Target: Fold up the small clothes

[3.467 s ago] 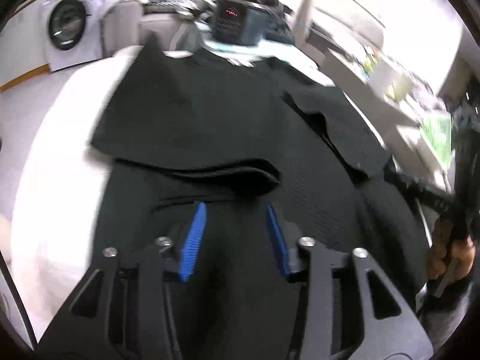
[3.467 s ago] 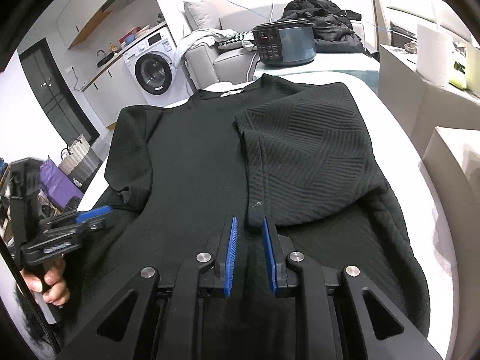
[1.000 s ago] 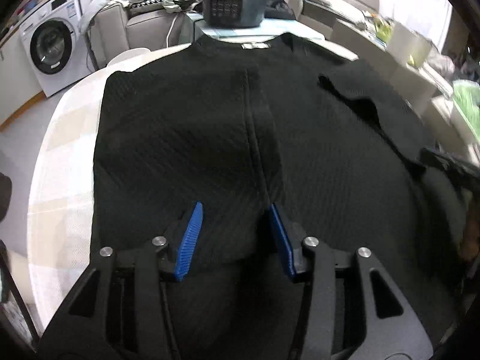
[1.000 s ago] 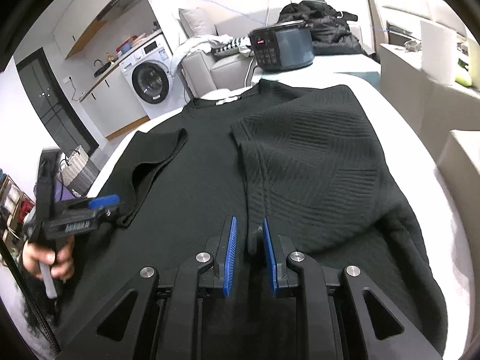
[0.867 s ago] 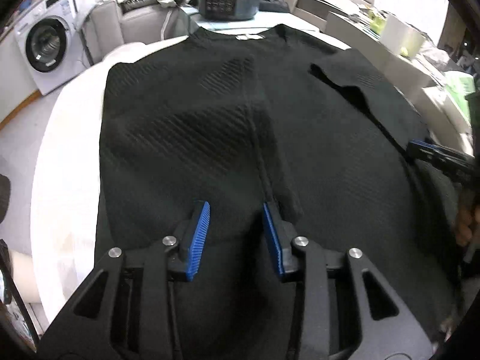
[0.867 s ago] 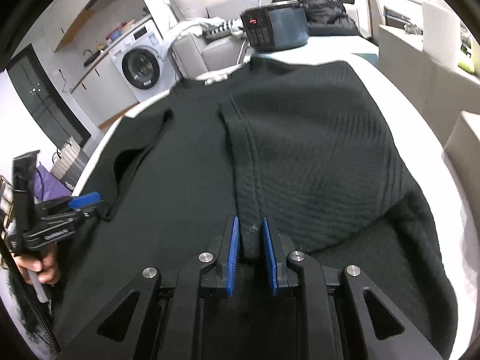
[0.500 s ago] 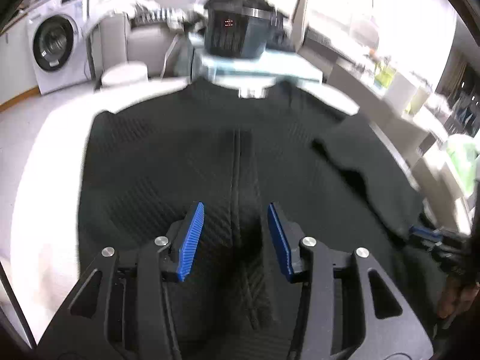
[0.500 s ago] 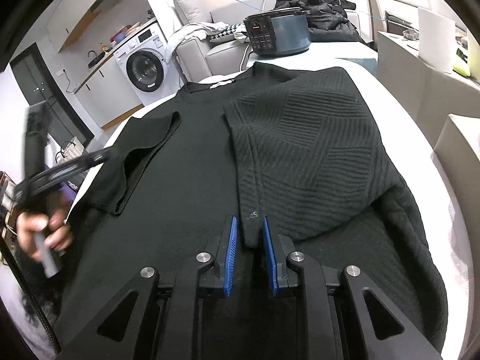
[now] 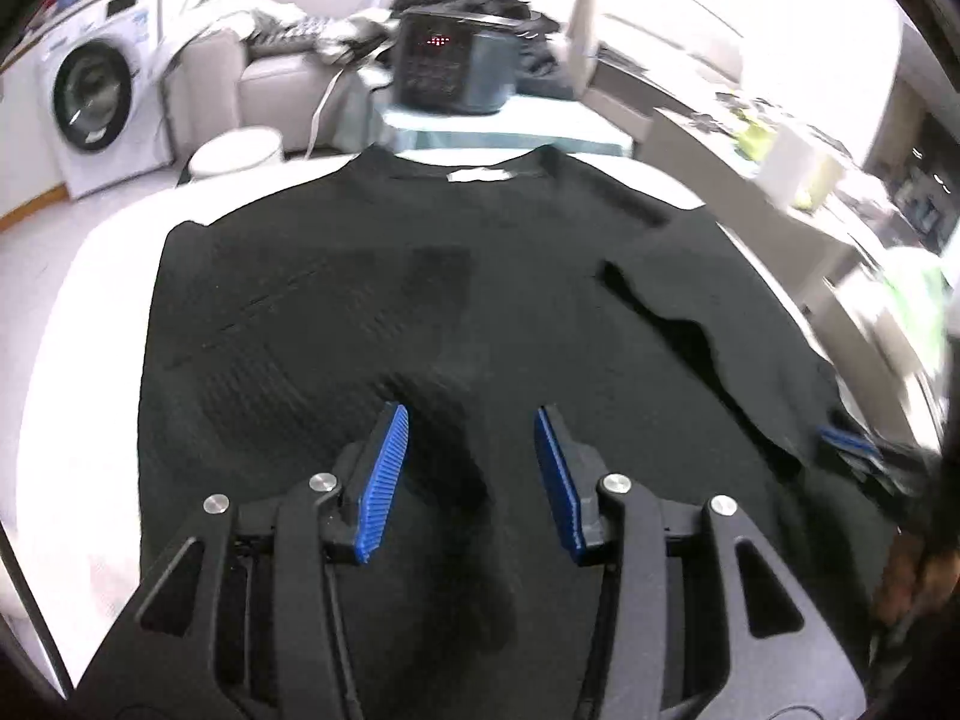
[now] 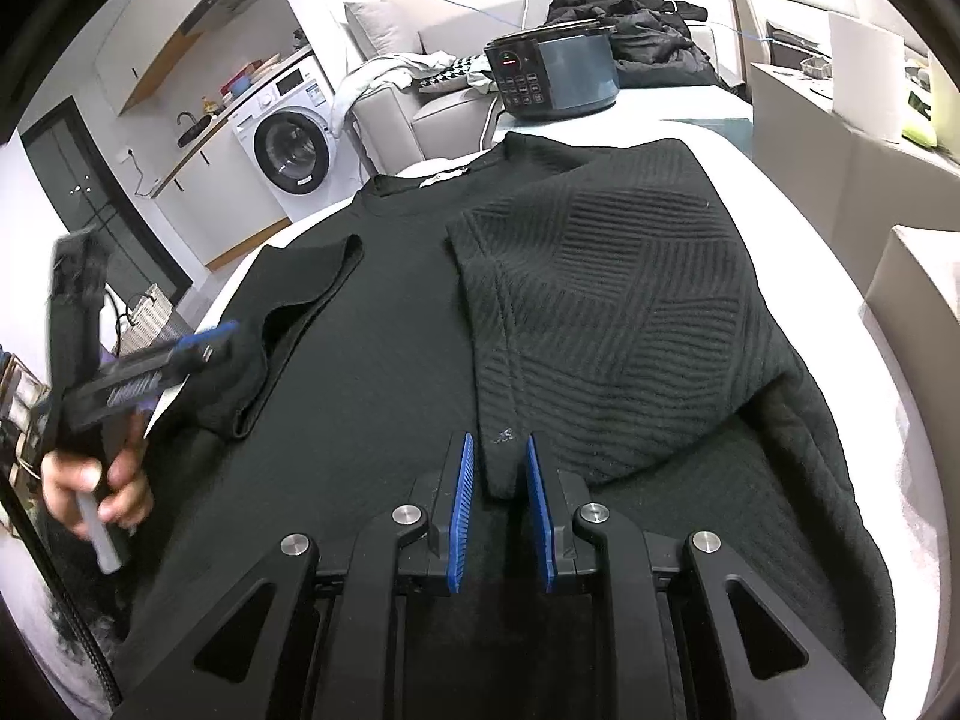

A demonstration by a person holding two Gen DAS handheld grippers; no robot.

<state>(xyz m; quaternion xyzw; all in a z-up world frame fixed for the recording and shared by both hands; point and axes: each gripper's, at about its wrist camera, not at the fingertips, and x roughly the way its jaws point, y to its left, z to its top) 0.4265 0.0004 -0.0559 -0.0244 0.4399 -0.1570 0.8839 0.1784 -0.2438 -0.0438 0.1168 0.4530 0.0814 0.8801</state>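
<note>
A black knit sweater (image 9: 360, 300) (image 10: 384, 360) lies flat on a white round table (image 9: 78, 330) (image 10: 870, 330), collar at the far end, both sleeves folded inward. My left gripper (image 9: 470, 420) (image 10: 210, 339) stands open over the lower end of the left folded sleeve; a hump of fabric lies under its fingers and the pads do not press it. My right gripper (image 10: 499, 444) (image 9: 852, 444) is shut on the lower corner of the right folded sleeve (image 10: 600, 330). A hand holds each gripper at the table's near edge.
A dark electric cooker (image 9: 456, 66) (image 10: 552, 78) stands beyond the collar. Behind it are a sofa with clothes (image 10: 390, 102) and a washing machine (image 10: 288, 150). White boxes (image 10: 912, 300) and a paper roll (image 10: 864, 72) stand to the right of the table.
My left gripper has lifted a little and shifted toward the left sleeve's end, its view tipping up. The sleeve itself has stayed put. The right gripper keeps its grip in the same place.
</note>
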